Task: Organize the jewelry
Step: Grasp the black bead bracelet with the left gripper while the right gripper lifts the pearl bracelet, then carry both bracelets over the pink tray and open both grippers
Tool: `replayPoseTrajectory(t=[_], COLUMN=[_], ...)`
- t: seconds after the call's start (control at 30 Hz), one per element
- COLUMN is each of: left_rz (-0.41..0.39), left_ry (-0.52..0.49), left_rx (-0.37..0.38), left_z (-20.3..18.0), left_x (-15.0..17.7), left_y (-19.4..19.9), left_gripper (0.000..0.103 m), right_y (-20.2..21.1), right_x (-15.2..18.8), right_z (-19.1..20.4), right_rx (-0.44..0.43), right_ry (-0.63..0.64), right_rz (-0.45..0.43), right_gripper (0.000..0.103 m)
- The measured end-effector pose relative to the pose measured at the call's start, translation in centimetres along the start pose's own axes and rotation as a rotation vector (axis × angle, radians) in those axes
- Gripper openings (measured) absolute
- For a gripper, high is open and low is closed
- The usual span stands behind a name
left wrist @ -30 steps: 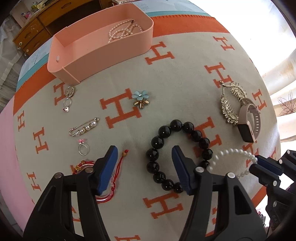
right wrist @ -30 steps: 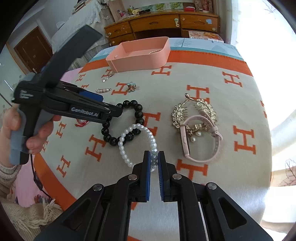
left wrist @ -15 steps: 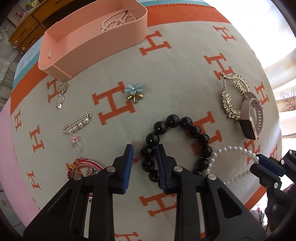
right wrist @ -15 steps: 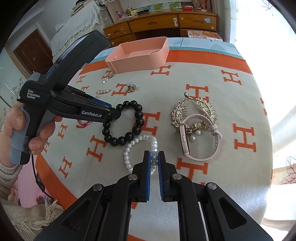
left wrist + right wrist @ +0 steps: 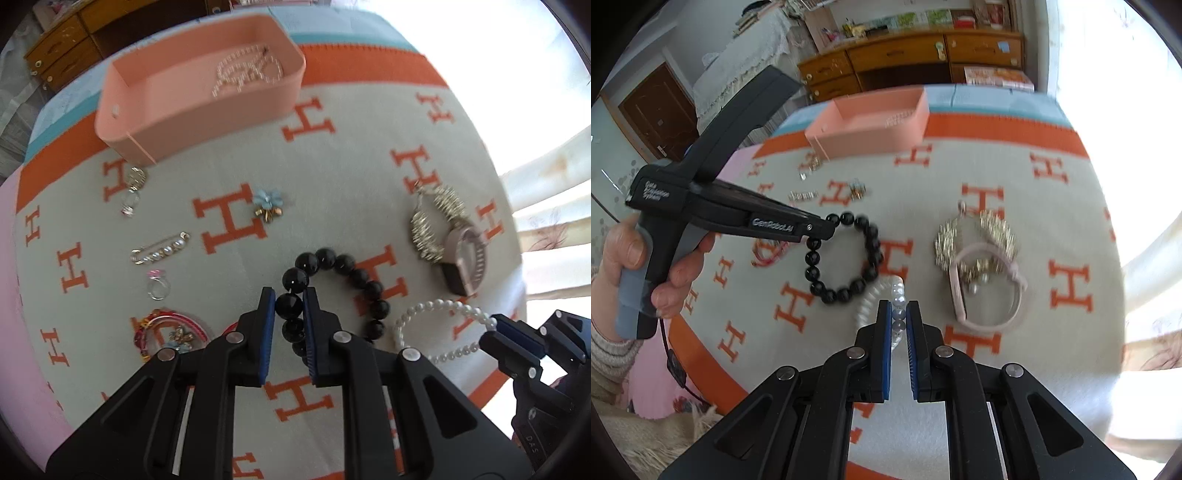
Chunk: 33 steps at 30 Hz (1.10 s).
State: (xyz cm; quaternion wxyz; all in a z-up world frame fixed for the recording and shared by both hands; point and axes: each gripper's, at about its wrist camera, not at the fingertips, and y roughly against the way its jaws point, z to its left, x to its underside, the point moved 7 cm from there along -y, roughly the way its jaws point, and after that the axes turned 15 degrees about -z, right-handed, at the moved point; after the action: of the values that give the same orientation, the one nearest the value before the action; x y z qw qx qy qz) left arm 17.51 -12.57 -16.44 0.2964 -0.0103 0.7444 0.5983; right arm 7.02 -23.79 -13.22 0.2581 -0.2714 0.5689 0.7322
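Observation:
My left gripper is shut on a bead of the black bead bracelet, which hangs lifted off the cloth; it also shows in the right wrist view. My right gripper is shut on the white pearl bracelet, which trails to the left in the left wrist view. The pink box with a pearl necklace in it stands at the far side.
On the H-patterned blanket lie a blue flower brooch, a pearl pin, a ring, red bangles, a charm, a gold leaf piece and a pink watch.
My left gripper closed onto the black bead bracelet and lifted it. My right gripper kept its hold on the pearl bracelet and raised it.

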Motion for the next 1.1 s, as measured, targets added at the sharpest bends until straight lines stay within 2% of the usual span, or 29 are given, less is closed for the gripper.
replayPoseTrajectory(t=[0.2,0.37,0.5,0.67,0.77,0.9,1.0,1.07,1.1], left_rz=[-0.156,-0.274,-0.358,-0.392,-0.380,-0.356,-0.334,-0.328,-0.326], left_ry=[0.033,0.056,0.069,0.093,0.109,0.150,0.187,0.200,0.203], left_rx=[0.002,-0.055,-0.123,-0.167,-0.183,-0.190,-0.193,-0.187,-0.180], left_z=[0.6,3.7,6.0,8.7,9.8,11.4,13.0,13.3,13.4], left_x=[-3.9,-8.8,-12.7,-15.0,-15.4,-15.5,-15.4,-15.0,-14.9], left_y=[6.5,12.1,14.3,12.7,9.9,5.8,3.8,2.9,2.5], left_gripper=[0.013,0.013,0.013,0.013,0.013,0.013,0.013,0.013,0.013], right_y=[2.3,3.2,2.5,-1.7,-6.0,-12.4,-16.7,-19.0,-20.2], right_x=[-6.2,-13.2,-19.2,-24.7,-26.5,-27.2,-26.8,-25.9,-25.5], right_z=[1.6,2.9,4.0,4.5,4.4,5.2,5.4,5.0,4.8], right_rx=[0.012,0.039,0.070,0.100,0.096,0.044,0.044,0.051,0.057], right_ry=[0.049,0.090,0.118,0.105,0.069,0.012,-0.015,-0.042,-0.044], right_rz=[-0.104,-0.196,-0.260,-0.288,-0.250,-0.184,-0.143,-0.092,-0.063], right_gripper=[0.008,0.008,0.008,0.008,0.008,0.008,0.008,0.012,0.020])
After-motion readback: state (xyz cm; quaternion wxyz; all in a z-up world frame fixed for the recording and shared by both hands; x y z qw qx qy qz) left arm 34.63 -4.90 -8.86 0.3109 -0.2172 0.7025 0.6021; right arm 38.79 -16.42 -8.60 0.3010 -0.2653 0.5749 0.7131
